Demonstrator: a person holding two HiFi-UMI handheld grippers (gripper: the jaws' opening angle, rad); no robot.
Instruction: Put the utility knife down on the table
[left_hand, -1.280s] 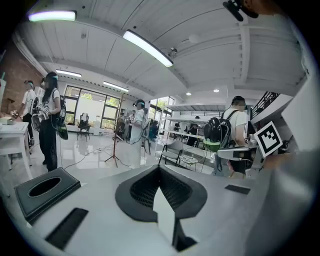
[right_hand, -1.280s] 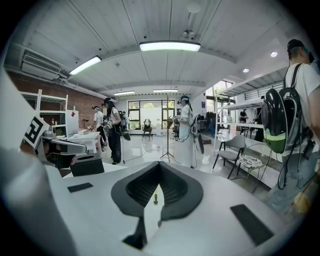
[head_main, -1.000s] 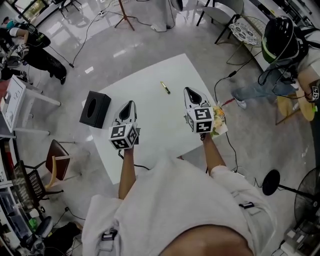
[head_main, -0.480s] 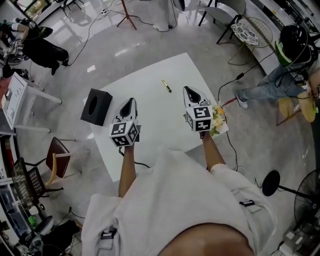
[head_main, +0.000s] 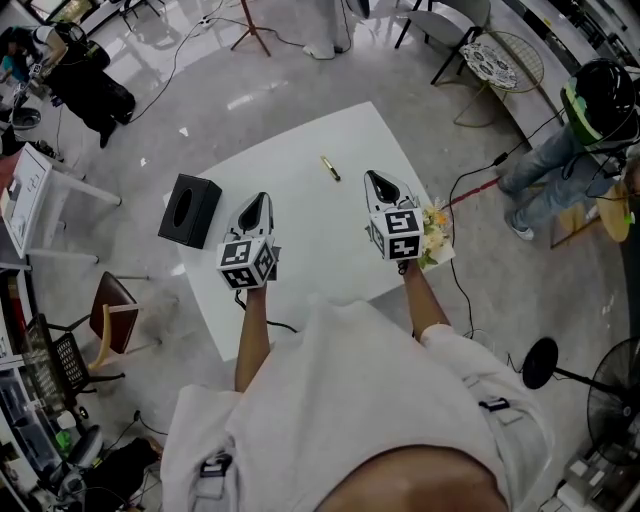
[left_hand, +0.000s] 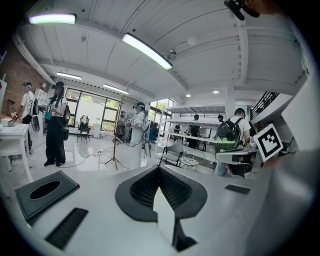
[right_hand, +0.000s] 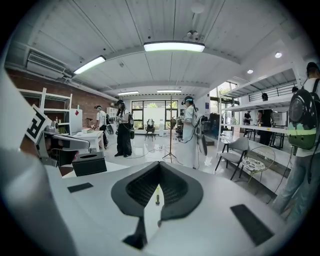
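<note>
The utility knife (head_main: 330, 168), slim and yellow-and-black, lies on the white table (head_main: 300, 190) near its far side. In the right gripper view the knife (right_hand: 157, 196) shows as a small upright sliver through the slit below the jaw tips. My left gripper (head_main: 259, 199) hovers over the table's left half, shut and with nothing in it. My right gripper (head_main: 375, 179) hovers over the right half, also shut and holding nothing, its tip a short way near-right of the knife. Neither gripper touches the knife. In their own views both the left gripper (left_hand: 159, 170) and the right gripper (right_hand: 160, 164) show black pads pressed together.
A black tissue box (head_main: 188, 210) stands at the table's left edge. A bunch of flowers (head_main: 436, 236) lies at the right edge beside my right hand. A cable (head_main: 480, 180) trails on the floor to the right, where a person (head_main: 570, 150) walks. A brown chair (head_main: 112, 320) stands at the near left.
Both grippers and the knife have kept their places. The person with the green helmet at the right has walked along the floor.
</note>
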